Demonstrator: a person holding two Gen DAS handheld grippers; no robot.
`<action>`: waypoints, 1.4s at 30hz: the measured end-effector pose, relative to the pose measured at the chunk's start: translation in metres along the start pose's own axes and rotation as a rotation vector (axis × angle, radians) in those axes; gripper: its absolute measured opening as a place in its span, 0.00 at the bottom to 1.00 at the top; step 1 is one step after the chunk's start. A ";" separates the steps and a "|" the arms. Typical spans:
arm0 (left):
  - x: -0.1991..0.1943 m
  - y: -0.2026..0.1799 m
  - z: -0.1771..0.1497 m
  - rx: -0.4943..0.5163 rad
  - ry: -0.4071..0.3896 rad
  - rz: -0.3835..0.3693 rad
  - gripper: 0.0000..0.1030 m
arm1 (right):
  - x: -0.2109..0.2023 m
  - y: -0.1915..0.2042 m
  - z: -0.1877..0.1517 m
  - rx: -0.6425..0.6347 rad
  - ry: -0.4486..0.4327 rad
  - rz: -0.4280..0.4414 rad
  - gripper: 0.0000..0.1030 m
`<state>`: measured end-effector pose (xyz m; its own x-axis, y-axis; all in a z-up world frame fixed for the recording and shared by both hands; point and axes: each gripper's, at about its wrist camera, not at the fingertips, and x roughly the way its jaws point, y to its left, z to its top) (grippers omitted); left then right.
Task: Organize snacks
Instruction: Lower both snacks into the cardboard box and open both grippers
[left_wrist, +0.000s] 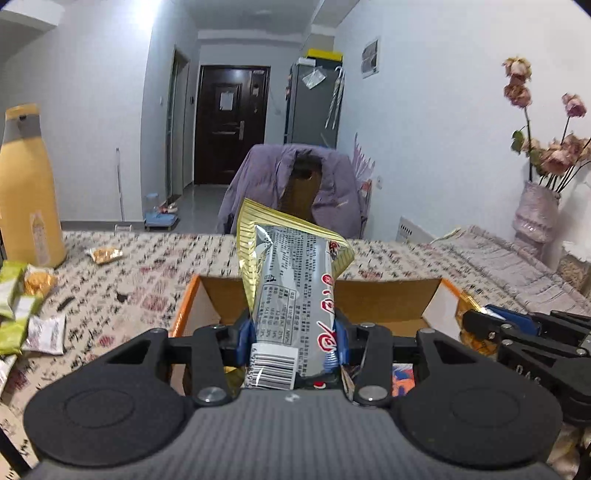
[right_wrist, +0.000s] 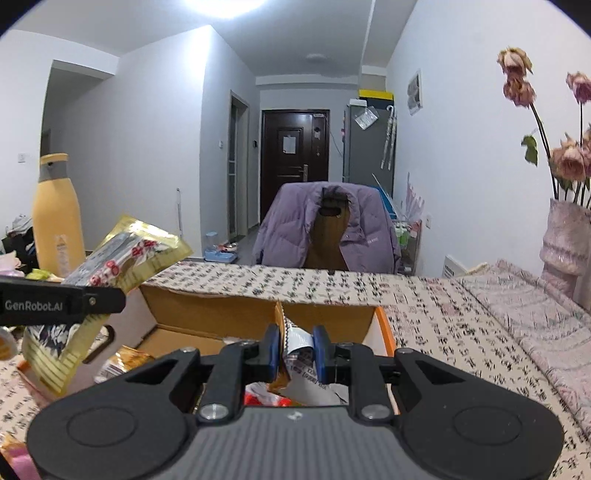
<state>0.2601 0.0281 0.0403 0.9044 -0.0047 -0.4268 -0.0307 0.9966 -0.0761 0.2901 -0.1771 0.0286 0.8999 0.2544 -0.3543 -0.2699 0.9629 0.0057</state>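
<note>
**Two packets carried over the open box**

The table (left_wrist: 155, 280), under a patterned cloth, bore everything; my cardboard box (left_wrist: 391, 299) stood open on it between both tools, orange-edged, so that snacks could be dropped straight in; several wrappers already lay in its bottom. A tall yellow bottle (left_wrist: 27, 192) stood at the far left, and loose snack packets (left_wrist: 22, 310) lay beside it, apparently unsorted. My left gripper (left_wrist: 293, 332) was pinching the gold-and-silver packet (left_wrist: 295, 280) around its middle, blue pads pressed into its sides, the packet standing up and forward over the near wall of the box; I judged this hold kept it clear of the rim. The packet was long and plump, silver-backed with printed text, a barcode at its near end, red characters along one side and gold striped seals. My right gripper (right_wrist: 295, 350) was pinching a small crumpled wrapper (right_wrist: 295, 341), white and orange, by its thin edge, above the box's right half.
</note>
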 end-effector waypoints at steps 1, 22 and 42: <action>0.004 0.001 -0.003 -0.007 0.006 0.005 0.42 | 0.003 -0.002 -0.004 0.002 0.005 -0.003 0.18; 0.006 0.006 -0.017 -0.023 -0.016 0.005 1.00 | 0.004 -0.012 -0.017 0.040 0.014 -0.008 1.00; -0.025 0.003 0.006 -0.050 -0.076 0.037 1.00 | -0.021 -0.019 0.007 0.076 -0.034 -0.015 1.00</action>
<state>0.2406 0.0315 0.0565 0.9317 0.0400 -0.3609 -0.0843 0.9906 -0.1077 0.2786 -0.1998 0.0424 0.9149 0.2419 -0.3231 -0.2312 0.9702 0.0718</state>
